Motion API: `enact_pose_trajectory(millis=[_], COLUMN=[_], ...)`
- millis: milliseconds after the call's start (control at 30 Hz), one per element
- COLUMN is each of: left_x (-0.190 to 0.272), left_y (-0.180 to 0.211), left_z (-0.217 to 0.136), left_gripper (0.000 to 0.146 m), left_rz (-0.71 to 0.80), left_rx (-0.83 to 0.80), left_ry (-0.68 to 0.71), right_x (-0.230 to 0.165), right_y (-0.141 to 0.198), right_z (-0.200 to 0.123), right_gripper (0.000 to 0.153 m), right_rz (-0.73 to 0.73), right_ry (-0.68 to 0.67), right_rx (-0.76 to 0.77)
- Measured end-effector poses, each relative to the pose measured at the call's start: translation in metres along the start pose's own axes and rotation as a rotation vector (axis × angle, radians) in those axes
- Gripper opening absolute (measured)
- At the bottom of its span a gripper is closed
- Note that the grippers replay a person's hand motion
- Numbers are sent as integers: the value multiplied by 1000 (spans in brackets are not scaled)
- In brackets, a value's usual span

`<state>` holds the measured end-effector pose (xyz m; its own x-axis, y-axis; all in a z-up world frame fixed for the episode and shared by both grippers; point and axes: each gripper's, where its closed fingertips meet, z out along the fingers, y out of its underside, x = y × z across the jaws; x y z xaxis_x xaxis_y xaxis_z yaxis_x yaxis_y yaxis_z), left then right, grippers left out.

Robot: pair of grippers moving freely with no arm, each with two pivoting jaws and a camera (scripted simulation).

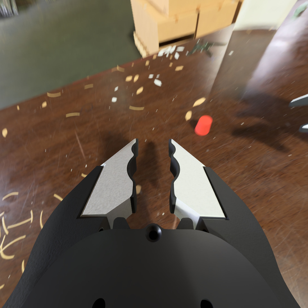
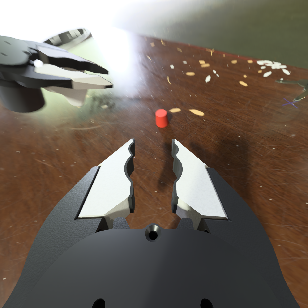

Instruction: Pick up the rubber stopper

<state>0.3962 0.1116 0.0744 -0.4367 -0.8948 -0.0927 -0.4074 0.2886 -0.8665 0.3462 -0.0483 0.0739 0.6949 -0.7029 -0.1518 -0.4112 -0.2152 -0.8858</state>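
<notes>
The rubber stopper (image 1: 203, 125) is a small red tapered plug standing on the scratched brown wooden table (image 1: 83, 158). In the left wrist view it lies ahead and to the right of my left gripper (image 1: 153, 140), which is open and empty above the table. In the right wrist view the stopper (image 2: 161, 118) stands a short way ahead of my right gripper (image 2: 153, 139), almost in line with the gap between the fingers. The right gripper is open and empty. The left gripper also shows in the right wrist view (image 2: 110, 79) at the upper left, hovering.
Tan and white shavings (image 1: 139, 90) litter the table. Cardboard boxes (image 1: 180, 21) stand at the far edge. A dark metal object (image 2: 298, 86) lies at the far right. The right gripper's fingertips (image 1: 300, 101) show at the right edge of the left wrist view.
</notes>
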Motion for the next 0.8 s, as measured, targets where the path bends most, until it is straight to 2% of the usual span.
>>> enact_pose_trajectory(millis=[100,167,300,433,600,800], left_x=[-18,-21,-24,-20,-19,-15], left_y=[30,44,49,58,60,61], left_z=[9,14,19,25,26,27], left_gripper=[41,42,41,42,43,46], left_rz=[-63,-130,-193,-182,-150,-109], left_rx=[-111,-166,-194,-285,-294,-301], left_ry=[-17,1,6,25,9,8], right_x=[17,22,24,22,25,26], right_y=[6,8,12,20,17,15], right_z=[20,35,64,86,101,109], right_gripper=[58,60,62,70,73,72], right_rz=[-37,-53,-95,-132,-131,-63], right_ry=[63,69,90,115,161,166], right_rx=[-159,-228,-332,-418,-432,-443])
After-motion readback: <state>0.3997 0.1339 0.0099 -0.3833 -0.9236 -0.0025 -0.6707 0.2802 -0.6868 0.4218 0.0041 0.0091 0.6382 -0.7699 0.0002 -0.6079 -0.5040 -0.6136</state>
